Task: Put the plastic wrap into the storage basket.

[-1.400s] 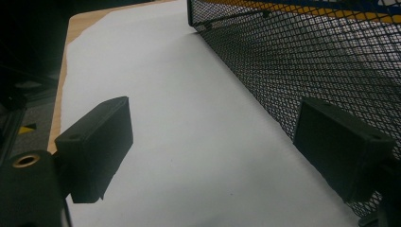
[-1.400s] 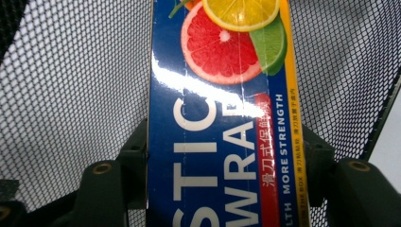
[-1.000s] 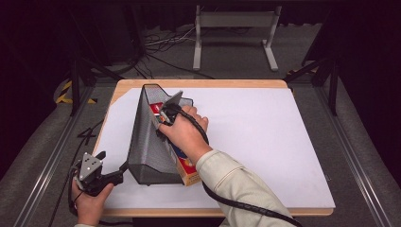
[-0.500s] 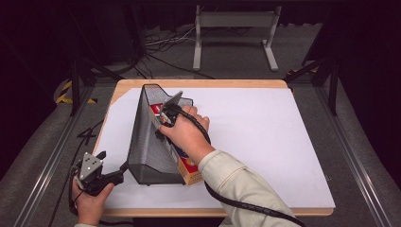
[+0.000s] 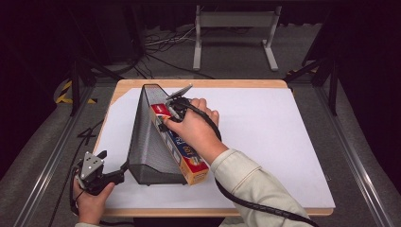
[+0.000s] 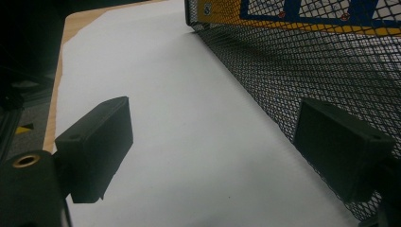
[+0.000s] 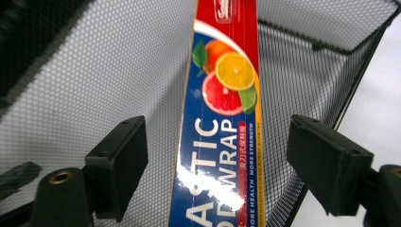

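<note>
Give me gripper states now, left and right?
Left gripper: open, holding nothing, beside the mesh basket.
Right gripper: open, just been opening; plastic wrap box between its fingers, not pressed.

plastic wrap box cut off at both ends by right gripper view's edges

We see the white sheet lit brightly from above, the surroundings dark; glare streaks the plastic wrap box between the right gripper's blurred jaws; soft shadows trail beneath them.
</note>
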The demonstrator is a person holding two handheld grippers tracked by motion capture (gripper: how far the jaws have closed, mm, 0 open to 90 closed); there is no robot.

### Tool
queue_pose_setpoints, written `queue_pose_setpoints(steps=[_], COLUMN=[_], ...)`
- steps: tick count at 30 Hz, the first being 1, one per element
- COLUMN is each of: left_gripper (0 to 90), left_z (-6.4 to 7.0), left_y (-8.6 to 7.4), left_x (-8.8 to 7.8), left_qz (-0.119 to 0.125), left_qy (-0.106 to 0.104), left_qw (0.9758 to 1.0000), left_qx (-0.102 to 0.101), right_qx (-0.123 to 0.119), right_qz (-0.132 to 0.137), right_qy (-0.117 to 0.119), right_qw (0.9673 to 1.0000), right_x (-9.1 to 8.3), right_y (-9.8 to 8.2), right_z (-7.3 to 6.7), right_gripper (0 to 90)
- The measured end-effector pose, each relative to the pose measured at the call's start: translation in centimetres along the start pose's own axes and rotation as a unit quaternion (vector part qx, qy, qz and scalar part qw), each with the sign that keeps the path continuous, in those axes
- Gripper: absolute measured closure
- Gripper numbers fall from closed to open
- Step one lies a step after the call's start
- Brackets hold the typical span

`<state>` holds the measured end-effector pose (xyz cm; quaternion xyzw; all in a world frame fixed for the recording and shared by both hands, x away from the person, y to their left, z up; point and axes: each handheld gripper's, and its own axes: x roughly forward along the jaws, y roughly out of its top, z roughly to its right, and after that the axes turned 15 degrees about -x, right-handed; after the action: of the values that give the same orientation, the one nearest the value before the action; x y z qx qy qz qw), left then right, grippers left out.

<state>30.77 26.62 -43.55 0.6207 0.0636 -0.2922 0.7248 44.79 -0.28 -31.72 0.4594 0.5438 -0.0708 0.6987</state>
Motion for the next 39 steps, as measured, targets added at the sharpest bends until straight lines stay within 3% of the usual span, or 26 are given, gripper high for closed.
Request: queue_pose_setpoints(steps=[4,5,6,7,12,14,15,23,28,35,36,39], left_gripper=[13.3,13.3,13.3,13.3,13.3,13.3,13.3,13.2,13.2,13.3,13.2,13.2], left_z=[0.0,0.0,0.0,0.0,0.0,0.1,0.1,0.0,-0.1,0.0,0.0,0.1], left_y=[0.0,0.0,0.0,0.0,0.1,0.1,0.1,0.0,0.0,0.0,0.0,0.0], left_x=[0.0,0.0,0.0,0.0,0.0,0.0,0.0,0.0,0.0,-0.1,0.0,0.0], left_qz=[0.0,0.0,0.0,0.0,0.0,0.0,0.002,-0.001,0.0,-0.001,-0.001,-0.001], left_qy=[0.0,0.001,0.001,0.001,0.001,0.001,0.001,0.001,0.002,0.004,0.005,0.005], left_qw=[1.0,1.0,1.0,1.0,1.0,1.0,1.0,1.0,1.0,1.0,1.0,1.0], left_qx=[0.0,0.0,0.0,-0.001,0.001,0.001,0.001,-0.001,-0.002,0.001,-0.001,0.0], right_qx=[-0.01,-0.029,-0.029,-0.052,-0.073,-0.075,-0.083,-0.095,-0.108,-0.113,-0.118,-0.121], right_qz=[0.026,0.054,0.054,0.079,0.131,0.135,0.147,0.168,0.179,0.185,0.188,0.195], right_qy=[0.006,0.007,0.007,0.0,0.009,0.011,0.014,0.028,0.029,0.023,0.018,0.013], right_qw=[0.9996,0.9981,0.9981,0.9955,0.9886,0.9879,0.9855,0.9808,0.9774,0.976,0.9749,0.9731], right_x=[-0.9,-1.7,-1.7,-2.3,-3.8,-4.0,-4.5,-6.3,-7.6,-9.2,-10.0,-10.6], right_y=[-0.1,-0.3,-0.3,-0.6,-1.4,-1.5,-1.8,-2.7,-4.6,-7.4,-8.5,-9.6], right_z=[0.2,0.3,0.3,0.2,0.1,0.1,0.0,0.5,1.9,4.0,4.8,5.8], right_gripper=[22.4,22.1,22.1,21.6,21.8,21.8,21.8,21.8,21.8,21.7,21.3,21.4])
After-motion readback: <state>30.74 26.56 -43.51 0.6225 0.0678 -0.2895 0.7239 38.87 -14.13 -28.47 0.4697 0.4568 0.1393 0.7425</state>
